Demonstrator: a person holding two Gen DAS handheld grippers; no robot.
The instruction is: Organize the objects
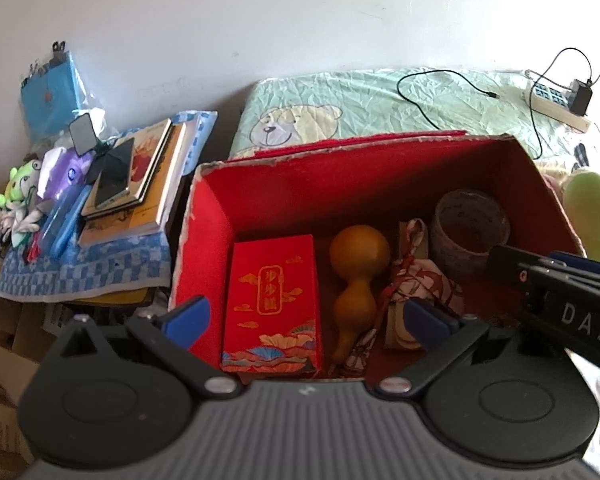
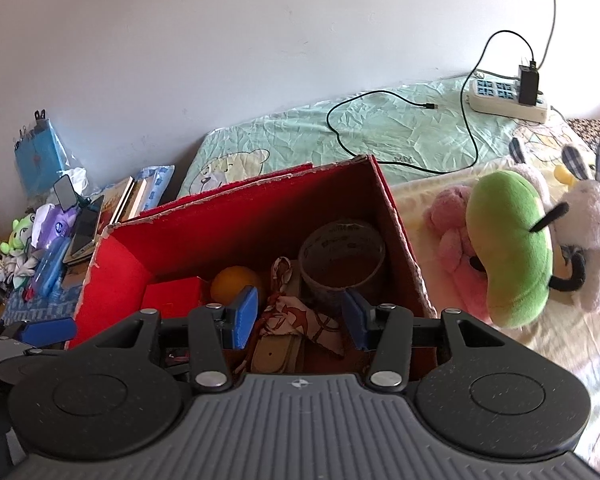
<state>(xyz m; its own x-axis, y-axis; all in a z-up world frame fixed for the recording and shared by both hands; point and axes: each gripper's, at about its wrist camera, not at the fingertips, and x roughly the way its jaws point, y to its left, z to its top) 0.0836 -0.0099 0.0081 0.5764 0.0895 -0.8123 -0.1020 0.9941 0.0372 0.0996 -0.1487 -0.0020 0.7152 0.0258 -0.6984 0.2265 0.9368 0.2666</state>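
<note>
A big red open box sits on the bed. Inside it lie a small red packet, an orange gourd, a patterned cloth pouch and a wide tape roll. My left gripper hovers open over the box's near edge, with nothing between its fingers. My right gripper is open too, above the pouch, and holds nothing. The right gripper's body shows at the right of the left wrist view.
Plush toys, green, pink and white, lie right of the box. A power strip with a black cable rests on the green sheet. Left of the box, books and a phone are stacked on a blue checked towel.
</note>
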